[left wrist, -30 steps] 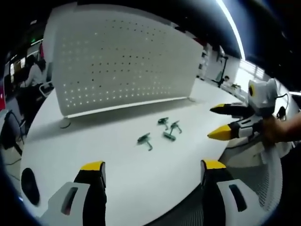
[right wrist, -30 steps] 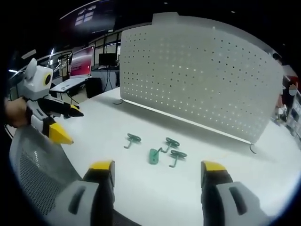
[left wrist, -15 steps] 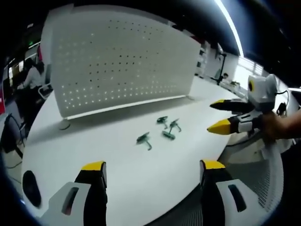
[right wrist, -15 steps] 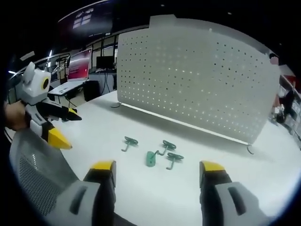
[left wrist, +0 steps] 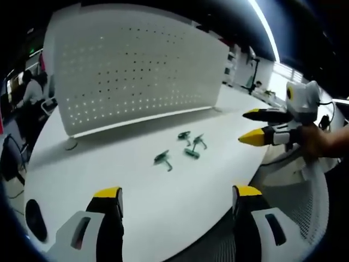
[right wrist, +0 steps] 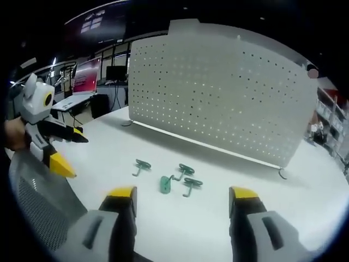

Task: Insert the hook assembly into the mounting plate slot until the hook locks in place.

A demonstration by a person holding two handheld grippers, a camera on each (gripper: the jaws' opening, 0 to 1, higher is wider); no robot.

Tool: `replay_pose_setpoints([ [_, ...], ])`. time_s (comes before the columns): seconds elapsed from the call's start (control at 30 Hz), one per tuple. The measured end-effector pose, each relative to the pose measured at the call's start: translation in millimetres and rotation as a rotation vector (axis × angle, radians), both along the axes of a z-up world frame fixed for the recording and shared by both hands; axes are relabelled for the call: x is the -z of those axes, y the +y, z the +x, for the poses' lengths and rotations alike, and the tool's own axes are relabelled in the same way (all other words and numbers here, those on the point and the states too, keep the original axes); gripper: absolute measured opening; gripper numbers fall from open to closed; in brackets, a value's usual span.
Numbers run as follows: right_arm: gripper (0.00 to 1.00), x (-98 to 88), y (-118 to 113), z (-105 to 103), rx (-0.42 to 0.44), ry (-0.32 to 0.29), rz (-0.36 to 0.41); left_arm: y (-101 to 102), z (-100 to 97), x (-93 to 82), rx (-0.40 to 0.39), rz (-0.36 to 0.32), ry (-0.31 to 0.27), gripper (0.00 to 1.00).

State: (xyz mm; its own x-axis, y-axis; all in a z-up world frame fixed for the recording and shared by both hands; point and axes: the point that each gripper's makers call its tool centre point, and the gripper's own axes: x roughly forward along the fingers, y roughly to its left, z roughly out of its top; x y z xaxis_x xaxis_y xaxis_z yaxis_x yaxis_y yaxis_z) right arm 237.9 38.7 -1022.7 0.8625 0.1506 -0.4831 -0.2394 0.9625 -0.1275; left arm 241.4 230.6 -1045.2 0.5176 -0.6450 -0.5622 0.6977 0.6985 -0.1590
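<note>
Both tongs hover over the near edge of the white tabletop (left wrist: 109,169), jaws spread and gripping nothing. The left tongs (left wrist: 173,197) face 3 green hooks (left wrist: 185,146) lying loose mid-tabletop, with the perforated mounting plate (left wrist: 136,65) standing upright behind them, apart from the hooks. The left gripper view adds the right tongs (left wrist: 248,126) at its right side, yellow tips parted, held by a hand (left wrist: 316,143). The right gripper view, over the right tongs (right wrist: 181,197), takes in the left tongs (right wrist: 70,154) at its left, tips parted, and a red monitor (right wrist: 84,76) far behind.
</note>
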Motion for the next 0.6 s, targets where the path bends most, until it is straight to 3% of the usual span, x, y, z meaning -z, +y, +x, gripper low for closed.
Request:
replay_pose_setpoints([
  [0.6,0.6,8.3,16,-3,-0.054,0.042,0.022,3,2.8,-2.0,-0.017,-0.022,0.002,0.82],
])
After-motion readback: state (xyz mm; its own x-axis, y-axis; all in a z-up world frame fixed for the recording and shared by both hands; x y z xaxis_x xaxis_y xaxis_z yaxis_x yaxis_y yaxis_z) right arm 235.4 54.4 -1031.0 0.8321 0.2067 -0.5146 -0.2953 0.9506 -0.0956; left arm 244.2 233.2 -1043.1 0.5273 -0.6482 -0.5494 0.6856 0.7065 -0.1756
